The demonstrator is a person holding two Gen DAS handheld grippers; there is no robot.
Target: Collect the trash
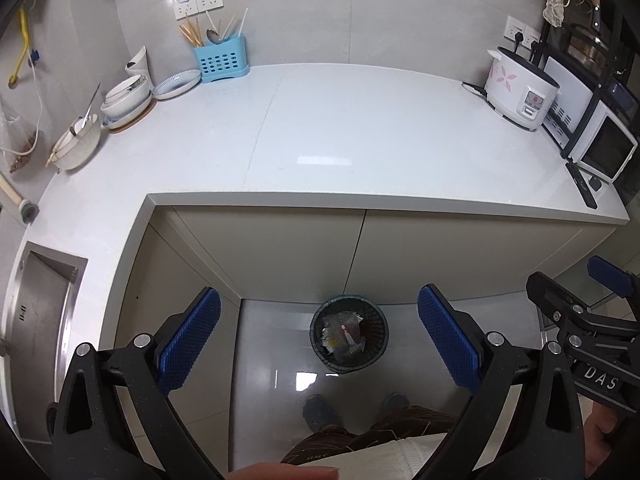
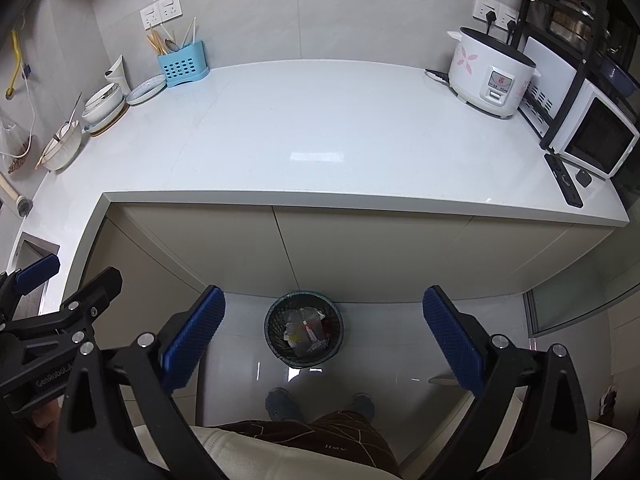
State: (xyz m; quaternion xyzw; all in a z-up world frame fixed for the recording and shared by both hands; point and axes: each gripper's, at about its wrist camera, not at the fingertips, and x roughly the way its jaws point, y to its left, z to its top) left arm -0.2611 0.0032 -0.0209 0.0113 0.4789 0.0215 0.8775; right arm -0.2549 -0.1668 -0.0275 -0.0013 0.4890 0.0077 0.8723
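A person stands at a white stone L-shaped table (image 2: 320, 132) in a small kitchen, holding the left tongs (image 1: 318, 336) and the right tongs (image 2: 324, 336), both with blue ridged pads spread wide and carrying nothing. Directly below, on the glossy grey floor against the cabinet doors, sits a dark round mesh wastebasket (image 2: 303, 328), already holding crumpled clear wrappers and a small tube (image 2: 310, 328); that is where the trash now lies. The middle of the table shows no loose litter in either view, so the collecting looks largely done, though the corners hold a light-blue perforated utensil caddy (image 2: 182, 65), stacked white bowls (image 2: 104, 106), a white rice cooker with pink flowers (image 2: 490, 76) and a black remote control (image 2: 565, 182) near the front edge.

The risks from here are judgement calls. Sweeping either tool low across the table in search of leftovers could nudge the remote off the edge or rattle the stacked bowls. Anything released from this height may miss the narrow basket mouth or bounce off the heaped wrappers onto the floor. The person's feet stand just beside the basket, so a step forward could tip it.
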